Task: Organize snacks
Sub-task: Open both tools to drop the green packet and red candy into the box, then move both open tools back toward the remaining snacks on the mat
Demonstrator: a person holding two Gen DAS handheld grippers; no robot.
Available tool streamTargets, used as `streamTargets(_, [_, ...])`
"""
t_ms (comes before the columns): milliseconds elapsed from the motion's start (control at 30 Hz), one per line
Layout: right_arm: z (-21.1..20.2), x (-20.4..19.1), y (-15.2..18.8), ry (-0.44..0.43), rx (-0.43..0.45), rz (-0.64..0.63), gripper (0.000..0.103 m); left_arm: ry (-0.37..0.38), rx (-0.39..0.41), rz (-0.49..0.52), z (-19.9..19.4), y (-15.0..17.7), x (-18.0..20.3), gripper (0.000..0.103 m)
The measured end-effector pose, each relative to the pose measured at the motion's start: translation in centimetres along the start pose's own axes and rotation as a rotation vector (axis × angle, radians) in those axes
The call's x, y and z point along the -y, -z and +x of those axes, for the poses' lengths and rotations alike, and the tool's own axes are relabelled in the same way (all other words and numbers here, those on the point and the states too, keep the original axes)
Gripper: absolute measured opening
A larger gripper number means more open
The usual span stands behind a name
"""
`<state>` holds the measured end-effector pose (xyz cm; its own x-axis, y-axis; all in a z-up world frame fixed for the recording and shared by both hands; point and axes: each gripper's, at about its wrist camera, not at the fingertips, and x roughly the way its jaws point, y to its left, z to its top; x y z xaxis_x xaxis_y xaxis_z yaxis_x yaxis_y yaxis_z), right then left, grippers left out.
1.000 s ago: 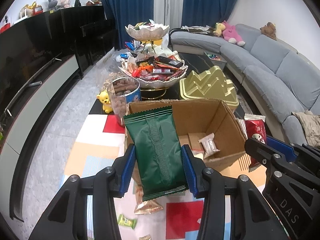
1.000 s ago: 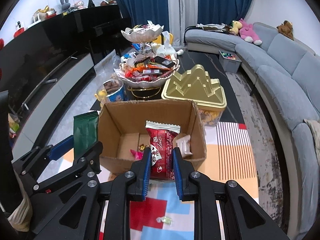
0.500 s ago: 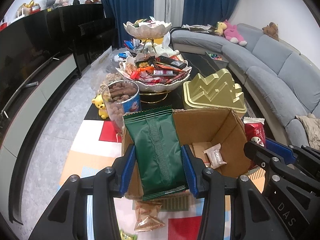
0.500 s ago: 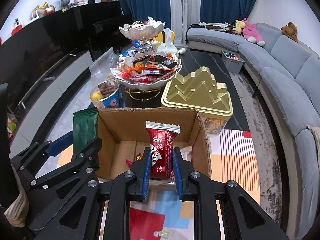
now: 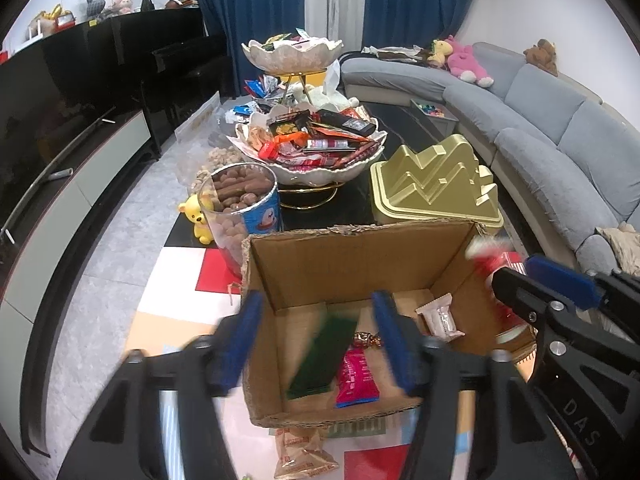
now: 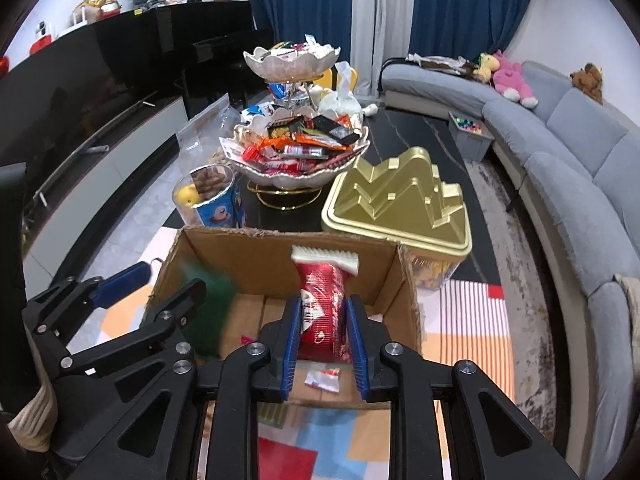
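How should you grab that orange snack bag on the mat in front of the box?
Take the orange bag across its flat crimped top edge, coming straight down from above. It lies flat on the mat just outside the box, so the puffy middle would slip; the thin sealed edge pinches best, probably.

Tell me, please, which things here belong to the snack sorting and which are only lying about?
Job in hand: cardboard box, green packet, red packet, left gripper, right gripper.

Lying about: gold tin, tiered snack bowl, grey sofa, yellow bear toy.
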<state>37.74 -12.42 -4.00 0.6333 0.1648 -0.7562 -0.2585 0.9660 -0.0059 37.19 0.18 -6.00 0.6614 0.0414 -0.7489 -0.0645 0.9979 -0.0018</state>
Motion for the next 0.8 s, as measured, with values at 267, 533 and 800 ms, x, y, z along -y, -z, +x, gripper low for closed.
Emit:
streamTargets(267, [-1.2,0.8,-0.2,0.036,0.026,0.018,0.058,-0.031,0.016,-0.012,-0.9,-0.2,-1.1,0.081])
streamTargets(533, [-2.8,0.8,0.4,0.044,0.036,0.027,0.058,-0.050,0.036,-0.020,-3.1,0.1,-1.6,0.087])
streamTargets(800, [-4.9,0.6,1.1,0.044,0.058,0.027,0.060,-0.061,0.059,-0.020,-5.7,0.8,-1.7,0.087])
